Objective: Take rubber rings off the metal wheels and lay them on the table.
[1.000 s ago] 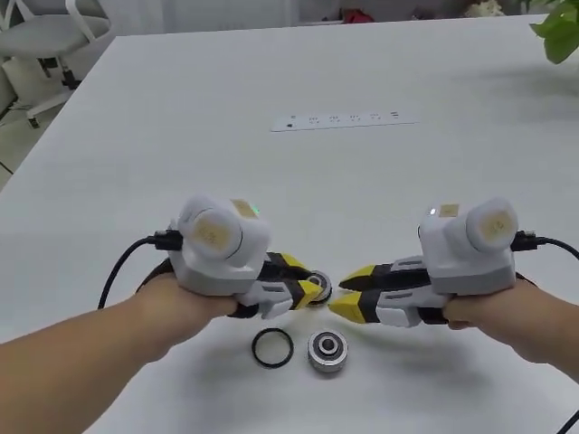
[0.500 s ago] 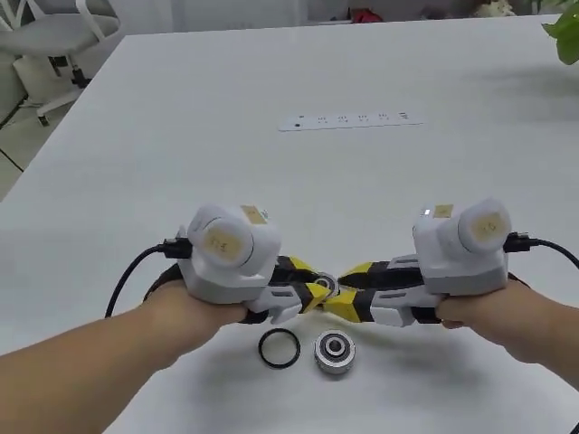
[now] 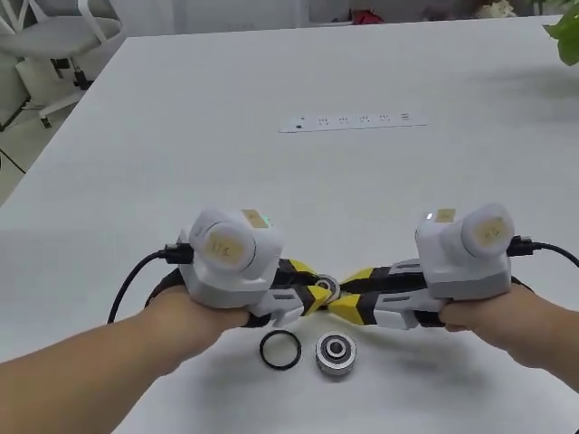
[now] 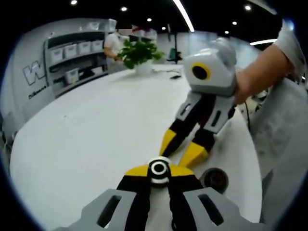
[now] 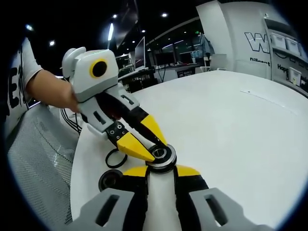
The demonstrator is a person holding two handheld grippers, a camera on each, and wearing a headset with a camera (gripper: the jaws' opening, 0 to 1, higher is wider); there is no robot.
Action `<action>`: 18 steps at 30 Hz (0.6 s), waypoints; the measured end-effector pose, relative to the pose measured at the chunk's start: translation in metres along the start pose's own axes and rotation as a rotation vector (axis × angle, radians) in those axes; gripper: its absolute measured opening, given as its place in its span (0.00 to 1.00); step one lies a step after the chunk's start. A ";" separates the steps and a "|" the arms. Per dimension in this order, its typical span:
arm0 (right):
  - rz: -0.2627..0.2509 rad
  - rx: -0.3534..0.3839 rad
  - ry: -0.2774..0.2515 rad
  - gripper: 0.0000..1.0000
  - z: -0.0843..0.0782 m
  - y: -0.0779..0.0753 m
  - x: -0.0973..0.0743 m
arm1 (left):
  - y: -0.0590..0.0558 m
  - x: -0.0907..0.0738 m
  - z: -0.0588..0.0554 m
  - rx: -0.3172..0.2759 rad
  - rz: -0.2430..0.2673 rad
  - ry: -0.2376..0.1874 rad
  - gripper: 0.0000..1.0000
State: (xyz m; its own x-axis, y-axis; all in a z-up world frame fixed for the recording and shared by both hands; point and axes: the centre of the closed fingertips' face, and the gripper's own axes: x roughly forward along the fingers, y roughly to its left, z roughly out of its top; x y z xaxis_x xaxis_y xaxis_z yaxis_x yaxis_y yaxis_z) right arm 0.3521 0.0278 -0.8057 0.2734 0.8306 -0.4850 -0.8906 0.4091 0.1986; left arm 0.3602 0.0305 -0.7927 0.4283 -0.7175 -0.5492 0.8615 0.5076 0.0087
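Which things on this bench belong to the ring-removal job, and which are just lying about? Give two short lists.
Part of the job: left hand-held gripper; right hand-held gripper; clamped wheel in the left one; loose rubber ring; second metal wheel.

Lying about: socket strip; plant; office chair.

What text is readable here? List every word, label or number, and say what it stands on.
"W": a large letter on the wall; nothing more of the word can be read.
Small line under the "W": too blurred to read.
Marks on the power strip: too small to read.
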 end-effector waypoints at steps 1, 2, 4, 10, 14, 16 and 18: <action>0.001 0.003 0.000 0.16 0.000 0.000 -0.001 | 0.000 0.000 0.000 -0.001 0.001 0.000 0.14; 0.002 0.006 0.000 0.15 0.000 0.000 -0.001 | 0.000 0.000 0.000 -0.002 0.002 -0.001 0.14; 0.005 0.002 0.003 0.13 -0.001 0.001 -0.001 | 0.000 0.000 0.000 -0.004 0.003 -0.001 0.14; 0.009 0.009 0.003 0.11 -0.001 0.001 -0.002 | 0.001 0.000 0.000 -0.008 0.004 0.001 0.14; 0.007 0.021 0.007 0.06 -0.002 -0.001 -0.003 | 0.000 -0.001 0.000 -0.010 0.006 0.001 0.14; 0.005 0.022 0.010 0.04 -0.003 -0.001 -0.003 | 0.001 -0.001 0.000 -0.008 0.009 0.003 0.14; 0.000 0.034 0.012 0.03 -0.003 -0.002 -0.003 | 0.001 -0.001 0.000 0.007 0.013 0.005 0.14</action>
State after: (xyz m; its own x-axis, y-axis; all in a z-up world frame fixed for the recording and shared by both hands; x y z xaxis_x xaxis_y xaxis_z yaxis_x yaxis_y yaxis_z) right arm 0.3520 0.0235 -0.8077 0.2691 0.8261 -0.4952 -0.8776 0.4221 0.2274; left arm 0.3604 0.0318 -0.7924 0.4378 -0.7086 -0.5534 0.8579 0.5134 0.0213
